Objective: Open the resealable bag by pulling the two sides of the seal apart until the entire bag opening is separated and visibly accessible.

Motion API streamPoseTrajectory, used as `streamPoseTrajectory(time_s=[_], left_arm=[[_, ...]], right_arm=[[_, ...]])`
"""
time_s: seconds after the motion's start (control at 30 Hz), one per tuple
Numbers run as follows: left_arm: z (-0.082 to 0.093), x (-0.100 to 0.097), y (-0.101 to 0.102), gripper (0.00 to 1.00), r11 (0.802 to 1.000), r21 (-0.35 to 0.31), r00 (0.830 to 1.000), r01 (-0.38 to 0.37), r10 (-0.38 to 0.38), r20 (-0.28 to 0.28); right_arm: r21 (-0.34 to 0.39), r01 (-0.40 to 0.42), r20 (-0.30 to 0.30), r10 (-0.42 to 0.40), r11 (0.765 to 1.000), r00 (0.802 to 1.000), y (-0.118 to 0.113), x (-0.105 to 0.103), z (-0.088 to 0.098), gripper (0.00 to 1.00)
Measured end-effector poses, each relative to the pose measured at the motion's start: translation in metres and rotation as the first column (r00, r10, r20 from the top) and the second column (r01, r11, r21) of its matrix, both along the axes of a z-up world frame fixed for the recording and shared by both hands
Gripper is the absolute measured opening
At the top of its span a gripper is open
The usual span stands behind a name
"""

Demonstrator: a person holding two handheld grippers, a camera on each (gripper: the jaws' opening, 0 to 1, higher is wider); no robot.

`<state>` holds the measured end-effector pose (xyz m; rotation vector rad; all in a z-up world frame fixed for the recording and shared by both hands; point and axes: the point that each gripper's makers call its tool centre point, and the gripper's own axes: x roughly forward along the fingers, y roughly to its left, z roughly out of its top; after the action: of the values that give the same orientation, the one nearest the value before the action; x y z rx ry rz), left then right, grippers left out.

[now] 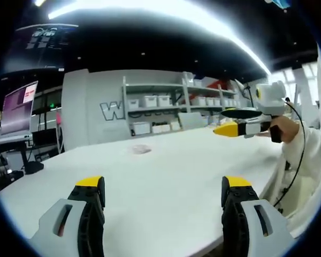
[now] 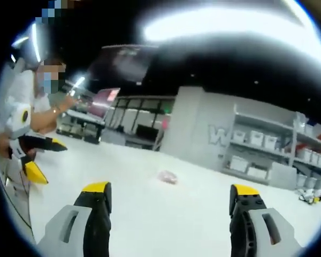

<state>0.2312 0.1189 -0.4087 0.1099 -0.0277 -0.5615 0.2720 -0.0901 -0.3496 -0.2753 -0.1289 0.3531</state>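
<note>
Both tongs look alike: grey plastic bodies with slotted sides, black inner faces and yellow tips, seen on the left tongs (image 1: 163, 195) and the right tongs (image 2: 171, 201). The person's sleeve (image 1: 305, 152) is white, and a thin black cable (image 1: 299, 160) hangs along it.

One bag (image 1: 140, 149) lies on one white table (image 1: 166, 182) — two grippers, left (image 1: 163, 193) and right (image 2: 168, 198), one shelf unit (image 1: 176, 107), one monitor (image 1: 17, 108) — one person (image 2: 40, 101).
</note>
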Motion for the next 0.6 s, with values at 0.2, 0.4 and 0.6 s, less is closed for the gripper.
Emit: streamPoseTrajectory(time_s=[0.2,0.4,0.6], left_arm=[[0.002,0.000,-0.002,0.89,1.000,-0.008,1.000,0.005,-0.005,0.004],[0.005,0.001,0.000,0.88,0.999,-0.033,1.000,0.002,-0.002,0.006],[0.009,0.002,0.002,0.87,0.999,-0.049,1.000,-0.007,0.008,0.017]], right_arm=[[0.010,0.008,-0.009,-0.008,1.000,1.000,-0.002,-0.003,-0.002,0.92],[0.052,-0.005,-0.021,0.006,0.999,1.000,-0.001,-0.008,-0.001,0.93],[0.091,0.006,-0.056,0.000,0.996,0.998,-0.004,-0.014,-0.007,0.93]])
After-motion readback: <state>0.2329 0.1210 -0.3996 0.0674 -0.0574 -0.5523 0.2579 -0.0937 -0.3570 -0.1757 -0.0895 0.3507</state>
